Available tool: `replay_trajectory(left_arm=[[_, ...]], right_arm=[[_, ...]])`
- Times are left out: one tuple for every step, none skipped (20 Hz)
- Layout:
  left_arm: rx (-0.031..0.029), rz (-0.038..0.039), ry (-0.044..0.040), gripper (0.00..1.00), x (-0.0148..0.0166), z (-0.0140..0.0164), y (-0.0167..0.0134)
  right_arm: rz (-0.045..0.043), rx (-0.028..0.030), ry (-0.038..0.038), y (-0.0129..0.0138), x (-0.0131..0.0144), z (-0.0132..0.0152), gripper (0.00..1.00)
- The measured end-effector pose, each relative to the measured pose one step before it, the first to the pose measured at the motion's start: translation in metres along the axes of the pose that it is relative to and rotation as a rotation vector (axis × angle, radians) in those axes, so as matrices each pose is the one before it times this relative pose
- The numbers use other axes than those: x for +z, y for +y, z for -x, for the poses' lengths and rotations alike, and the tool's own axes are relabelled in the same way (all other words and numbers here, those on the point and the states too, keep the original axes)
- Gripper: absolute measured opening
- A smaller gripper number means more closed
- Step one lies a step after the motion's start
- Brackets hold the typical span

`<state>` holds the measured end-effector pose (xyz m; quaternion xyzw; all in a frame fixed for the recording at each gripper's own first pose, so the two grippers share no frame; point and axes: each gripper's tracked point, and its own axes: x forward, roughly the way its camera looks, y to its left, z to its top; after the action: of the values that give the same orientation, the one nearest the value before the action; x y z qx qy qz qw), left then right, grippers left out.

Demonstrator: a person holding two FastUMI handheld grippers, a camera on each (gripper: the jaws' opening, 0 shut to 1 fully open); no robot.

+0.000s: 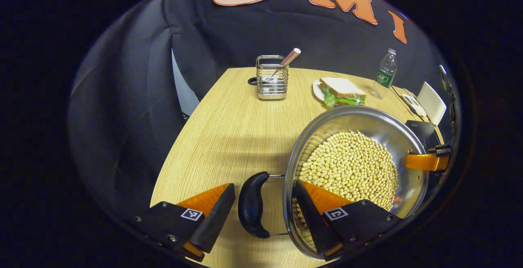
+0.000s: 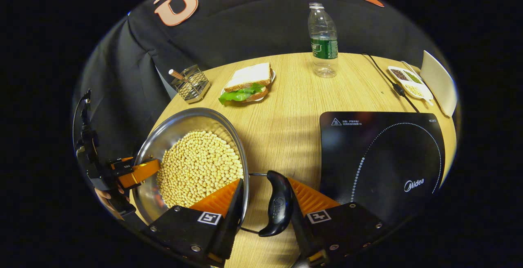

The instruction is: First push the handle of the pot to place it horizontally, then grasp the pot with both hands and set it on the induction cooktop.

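Both grippers straddle the pot's side handles: left gripper [image 1: 261, 215] with jaws open around the left handle [image 1: 252, 204], right gripper [image 2: 265, 213] likewise open around the right handle [image 2: 278, 202], ready for a two-handed lift. Bean-filled pot [image 2: 163, 137] sits left of the induction cooktop [image 2: 380, 157], not yet on it

Warm overhead light on the pale wooden table [image 1: 229, 137], soft shadow bands across it at centre, glare along the shiny steel pot's rim [image 1: 347, 110] toward 12 o'clock, strong fisheye bending at edges, sharp focus throughout.
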<state>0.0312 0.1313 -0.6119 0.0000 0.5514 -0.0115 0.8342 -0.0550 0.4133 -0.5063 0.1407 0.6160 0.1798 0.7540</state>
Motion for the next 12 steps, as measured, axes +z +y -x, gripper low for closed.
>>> replay_trajectory(left_arm=[[-0.00439, 0.00636, -0.00313, 0.91, 0.00107, -0.0019, -0.00106], [-0.00854, 0.0125, -0.00795, 0.9, 0.00016, 0.00082, -0.00278], [-0.00689, 0.01394, -0.00354, 0.87, 0.00024, -0.00135, -0.00394], [0.00628, 0.00381, -0.00814, 0.81, -0.00054, -0.00065, -0.00091], [0.0122, -0.01359, -0.0112, 0.73, 0.00125, 0.00088, 0.00065], [0.01232, -0.01282, -0.01402, 0.72, -0.00054, 0.00021, 0.0], [0.01022, 0.00052, -0.01752, 0.72, 0.00203, 0.00133, 0.00033], [0.00861, 0.01923, -0.00971, 0.71, 0.00009, 0.00038, -0.00023], [0.00665, 0.01936, -0.00935, 0.7, 0.00018, 0.00282, -0.00023], [0.01053, -0.00105, -0.01177, 0.7, 0.00007, 0.00064, 0.00038], [0.0147, -0.0094, -0.01504, 0.69, 0.00243, 0.00259, 0.00012], [0.01329, -0.01045, -0.01241, 0.68, 0.00004, 0.00242, 0.00062]], right_arm=[[0.00374, -0.00239, 0.00491, -0.00004, -0.00038, -0.002, 0.62], [-0.00661, 0.00553, 0.00663, 0.00011, -0.00113, -0.00054, 0.61], [-0.01109, 0.0093, 0.01042, 0.00106, -0.0018, -0.00078, 0.61], [-0.00303, 0.00738, 0.00498, 0.00023, -0.0005, -0.00003, 0.59], [0.00566, 0.00047, -0.00415, -0.00028, 0.00088, 0.00064, 0.58], [0.00908, -0.00327, -0.00943, -0.00044, 0.0011, -0.00093, 0.57], [-0.00446, -0.00062, -0.00255, -0.00031, 0.00098, -0.00054, 0.56], [-0.00035, 0.00743, -0.01168, 0.00043, 0.00139, -0.00136, 0.54], [0.01199, 0.01071, -0.01029, -0.00015, 0.00144, -0.00117, 0.54], [0.00629, 0.0054, -0.01086, -0.00006, 0.00126, -0.00228, 0.49], [0.00326, -0.00074, 0.00404, -0.00069, -0.00062, -0.00143, 0.52], [0.00186, 0.00009, 0.00403, -0.00081, -0.00162, 0.00094, 0.51]])
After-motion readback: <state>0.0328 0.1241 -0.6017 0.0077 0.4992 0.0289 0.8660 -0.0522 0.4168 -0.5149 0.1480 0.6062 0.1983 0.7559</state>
